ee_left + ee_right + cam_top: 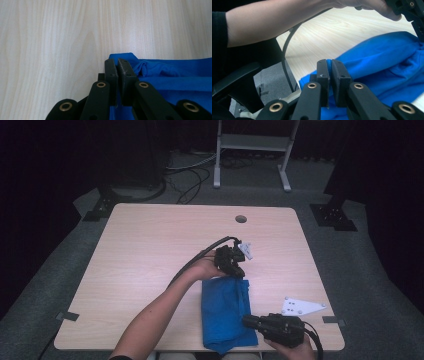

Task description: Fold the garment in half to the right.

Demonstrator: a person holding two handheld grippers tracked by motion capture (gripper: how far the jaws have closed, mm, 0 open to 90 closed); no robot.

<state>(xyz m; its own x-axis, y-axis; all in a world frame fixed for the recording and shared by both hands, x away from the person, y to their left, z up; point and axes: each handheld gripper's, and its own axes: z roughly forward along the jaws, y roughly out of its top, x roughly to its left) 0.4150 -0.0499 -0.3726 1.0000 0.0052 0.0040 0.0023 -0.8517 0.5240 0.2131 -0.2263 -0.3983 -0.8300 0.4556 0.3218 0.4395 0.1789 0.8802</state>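
Left gripper (239,271), high view: sits just right of table centre, at the 12 o'clock end of the blue cloth (226,312), held by the person's left hand (206,266), forearm coming in from 7 o'clock. Jaw state is not readable from up there, too dark and small. The left gripper view settles it: jaws clenched, pads (110,72) pressed nearly together with a blue cloth corner (123,55) pinched between them, cloth bunching to 3 o'clock of the jaws. Bare wood table (50,37) takes the 9 to 12 o'clock part of that view.

Cloth, high view: folded roughly into a rectangle, lying at the 6 o'clock edge of the table (150,245), right of centre, running from the left gripper down to the table edge.

Right gripper (248,321), high view: at 5 o'clock of the table, near the front edge, lying level and pointing toward 9 o'clock, tips at the cloth's right edge. Right hand (290,347) under it. A grey three-cornered plate (301,307) rides on it at 1 o'clock. The right gripper view adds the grip: jaws clenched on the cloth edge (329,72), blue fabric showing between and below the pads. That view also has the left forearm (274,20) across the top, the left gripper's body (412,10) at 2 o'clock, its cable (287,50) looping down at 9 o'clock, and the grey floor (272,82) off the table edge.

High view extra: cable hole (241,218) at the table's 12 o'clock edge, a white frame stand (252,150) behind.
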